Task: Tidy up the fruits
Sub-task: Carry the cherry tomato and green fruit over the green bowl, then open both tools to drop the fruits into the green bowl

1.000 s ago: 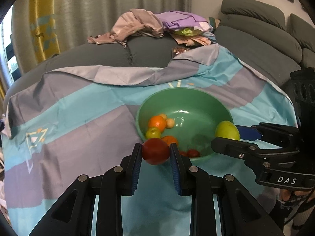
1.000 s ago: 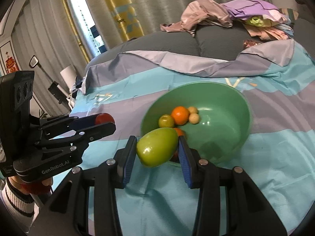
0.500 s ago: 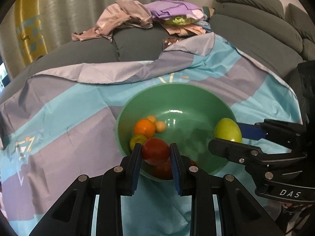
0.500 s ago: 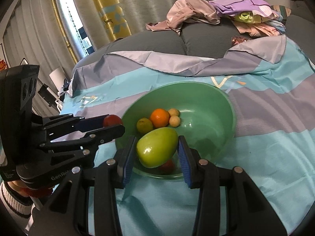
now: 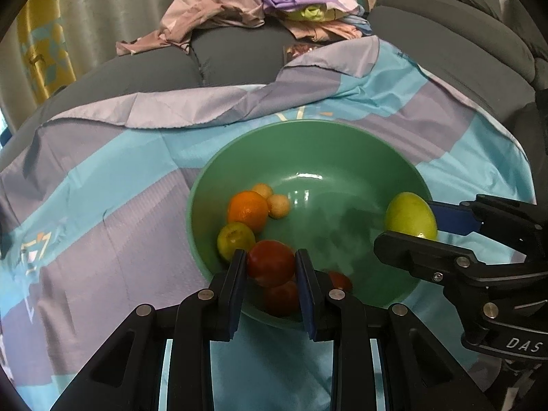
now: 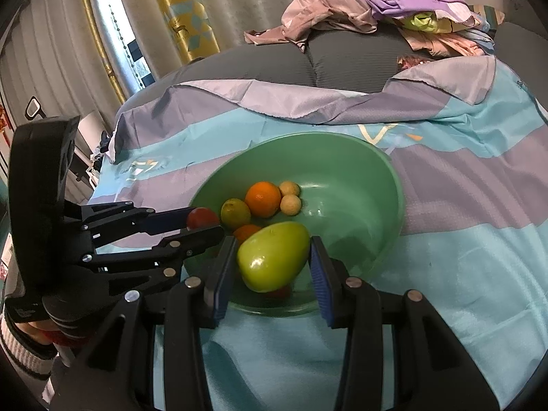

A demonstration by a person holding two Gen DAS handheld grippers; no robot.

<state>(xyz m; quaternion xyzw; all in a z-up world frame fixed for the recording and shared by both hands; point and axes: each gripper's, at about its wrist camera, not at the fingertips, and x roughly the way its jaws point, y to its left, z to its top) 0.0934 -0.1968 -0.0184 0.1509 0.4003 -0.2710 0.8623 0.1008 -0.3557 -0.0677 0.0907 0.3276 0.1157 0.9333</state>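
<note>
One bowl (image 5: 239,157), about seven fruits inside; left claw (image 5: 270,267) gripping red fruit (image 5: 270,262), right claw (image 6: 274,263) clamping green fruit (image 6: 272,260).

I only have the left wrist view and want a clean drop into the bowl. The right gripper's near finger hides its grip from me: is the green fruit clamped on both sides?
Observer: Yes. The right wrist view shows the egg-shaped green fruit pressed between both pads of the right gripper.
Operator: Does my red fruit hide anything in the bowl?
Observer: A second, smaller orange fruit lies in the green bowl, beside the yellow-green fruit.
Operator: What is behind my own gripper?
Observer: A striped cuff shows at the handle of the left gripper.
</note>
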